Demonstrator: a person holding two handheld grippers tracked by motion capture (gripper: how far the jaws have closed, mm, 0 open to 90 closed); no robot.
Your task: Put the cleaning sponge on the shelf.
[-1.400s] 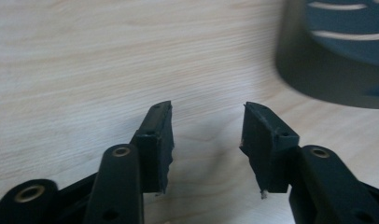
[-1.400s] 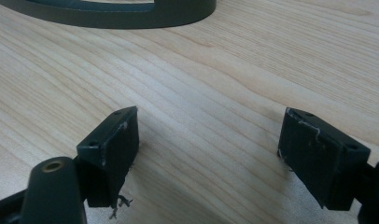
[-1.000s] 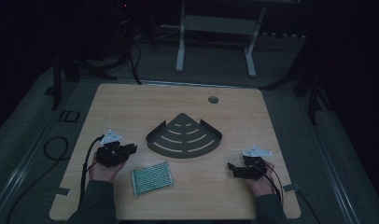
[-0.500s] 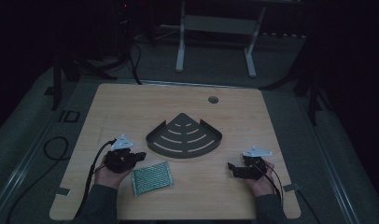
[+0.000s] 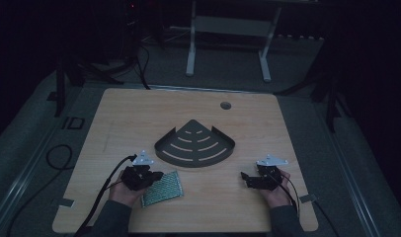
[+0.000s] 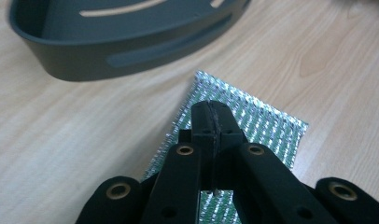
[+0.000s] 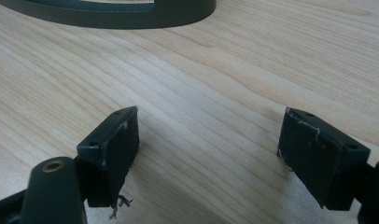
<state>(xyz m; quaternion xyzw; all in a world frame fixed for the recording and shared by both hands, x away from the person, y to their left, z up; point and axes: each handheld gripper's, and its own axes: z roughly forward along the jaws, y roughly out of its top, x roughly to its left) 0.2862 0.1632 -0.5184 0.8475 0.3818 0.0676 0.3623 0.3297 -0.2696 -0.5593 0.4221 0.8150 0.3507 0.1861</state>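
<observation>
The left claw is being held low over the near left part of the wooden surface, with its jaws pressed together and nothing caught between them. In the left gripper view the closed left claw is being seen poised above the green scouring pad, whose glittery weave is lying flat on the surface; whether the tips are touching the pad cannot be told. In the high view the green scouring pad is lying just beside the left hand, near the front edge and a little in front of the dark corner tray, which is resting at the middle of the surface. The right claw is being held near the front right, well apart from the pad. In the right gripper view the right claw is being kept wide open over bare wood, with nothing gripped, and the tray's rim is showing beyond it.
</observation>
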